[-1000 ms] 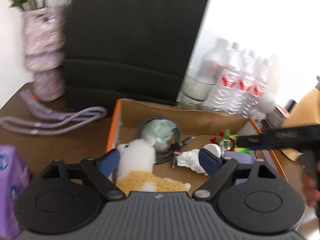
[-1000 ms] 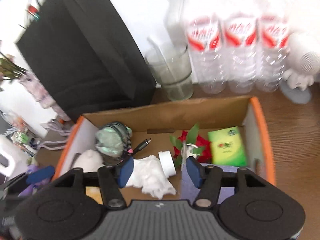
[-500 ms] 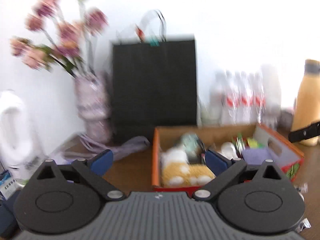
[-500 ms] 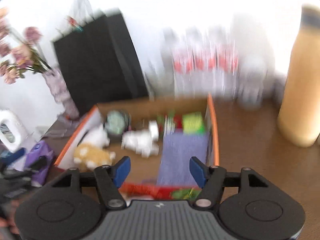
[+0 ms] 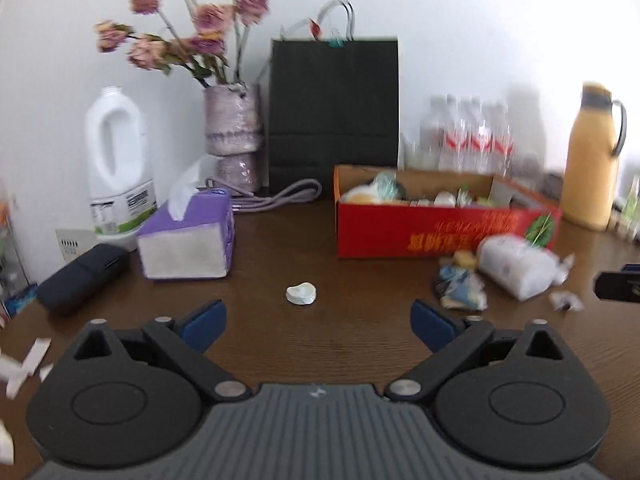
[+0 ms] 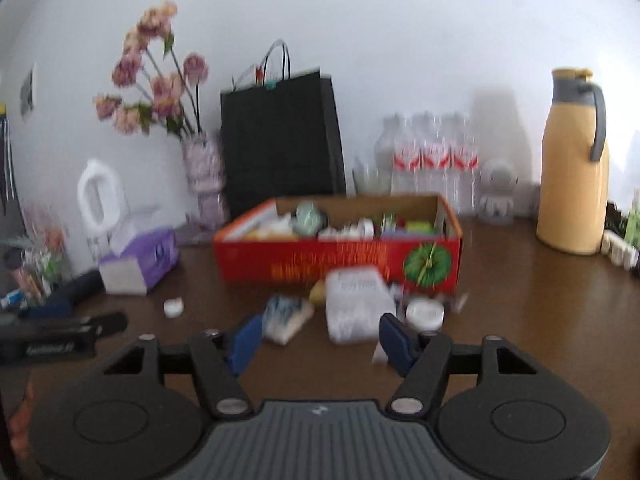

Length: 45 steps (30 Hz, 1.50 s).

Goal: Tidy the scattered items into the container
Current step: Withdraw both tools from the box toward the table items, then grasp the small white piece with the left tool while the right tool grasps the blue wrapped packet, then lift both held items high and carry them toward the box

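Note:
The red cardboard box (image 5: 440, 232) (image 6: 320, 256) stands on the brown table and holds several small items. In front of it lie a white plastic packet (image 5: 516, 266) (image 6: 354, 304), a blue-and-white wrapper (image 5: 460, 286) (image 6: 286, 314), a round white lid (image 6: 425, 312) and a small white heart-shaped piece (image 5: 301, 293) (image 6: 173, 307). My left gripper (image 5: 318, 320) hovers short of the heart-shaped piece, wide apart, its jaws closing on nothing. My right gripper (image 6: 320, 336) hangs just before the packet, about half apart, jaws closing, nothing between them.
A purple tissue box (image 5: 188, 236), a dark case (image 5: 82, 276) and a white jug (image 5: 118, 160) stand at the left. A flower vase (image 5: 232, 136), black paper bag (image 5: 334, 120), water bottles (image 5: 468, 140) and yellow thermos (image 5: 592, 160) line the back wall.
Both grippers have drawn back from over the box's inside to the near part of the table. The box now stands farther off, and the loose items before it have come into view.

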Each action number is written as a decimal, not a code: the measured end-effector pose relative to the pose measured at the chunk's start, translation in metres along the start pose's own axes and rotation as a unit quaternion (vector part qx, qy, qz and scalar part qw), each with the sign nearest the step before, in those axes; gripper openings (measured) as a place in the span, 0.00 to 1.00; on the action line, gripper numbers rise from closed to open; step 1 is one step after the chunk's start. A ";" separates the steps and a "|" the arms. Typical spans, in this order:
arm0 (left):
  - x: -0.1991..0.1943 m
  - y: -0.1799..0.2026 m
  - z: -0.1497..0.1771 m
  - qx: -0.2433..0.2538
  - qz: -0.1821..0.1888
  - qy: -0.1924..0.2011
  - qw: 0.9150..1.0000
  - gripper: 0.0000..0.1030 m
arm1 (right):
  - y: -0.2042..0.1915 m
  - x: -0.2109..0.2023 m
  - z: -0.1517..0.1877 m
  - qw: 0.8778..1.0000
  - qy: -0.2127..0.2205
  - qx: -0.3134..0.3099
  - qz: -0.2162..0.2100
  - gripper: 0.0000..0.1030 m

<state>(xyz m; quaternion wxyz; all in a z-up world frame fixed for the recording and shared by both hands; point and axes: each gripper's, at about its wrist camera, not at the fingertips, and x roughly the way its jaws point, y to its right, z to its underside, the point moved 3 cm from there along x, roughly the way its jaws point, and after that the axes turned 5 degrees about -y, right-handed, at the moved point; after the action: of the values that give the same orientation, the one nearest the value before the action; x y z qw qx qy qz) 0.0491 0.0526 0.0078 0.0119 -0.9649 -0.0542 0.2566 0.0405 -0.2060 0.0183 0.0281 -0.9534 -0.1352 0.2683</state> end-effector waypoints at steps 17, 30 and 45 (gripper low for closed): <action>0.119 -0.026 -0.022 0.004 0.046 -0.103 0.994 0.39 | -0.053 0.136 -0.033 0.995 -0.087 -0.040 -0.013 0.49; 0.089 -0.031 -0.033 -0.041 0.036 -0.065 0.996 0.28 | -0.066 0.157 -0.023 0.990 -0.115 -0.079 0.018 0.04; -0.069 0.078 0.010 -0.009 0.042 0.085 0.995 0.28 | -0.021 -0.044 0.010 0.991 0.123 -0.044 0.038 0.05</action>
<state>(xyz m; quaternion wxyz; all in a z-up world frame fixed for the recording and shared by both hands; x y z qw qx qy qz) -0.0076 -0.0323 0.0289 -0.0036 -0.9848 -0.0146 0.1733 -0.0054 -0.1975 0.0349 -0.0076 -0.9840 -0.1057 0.1435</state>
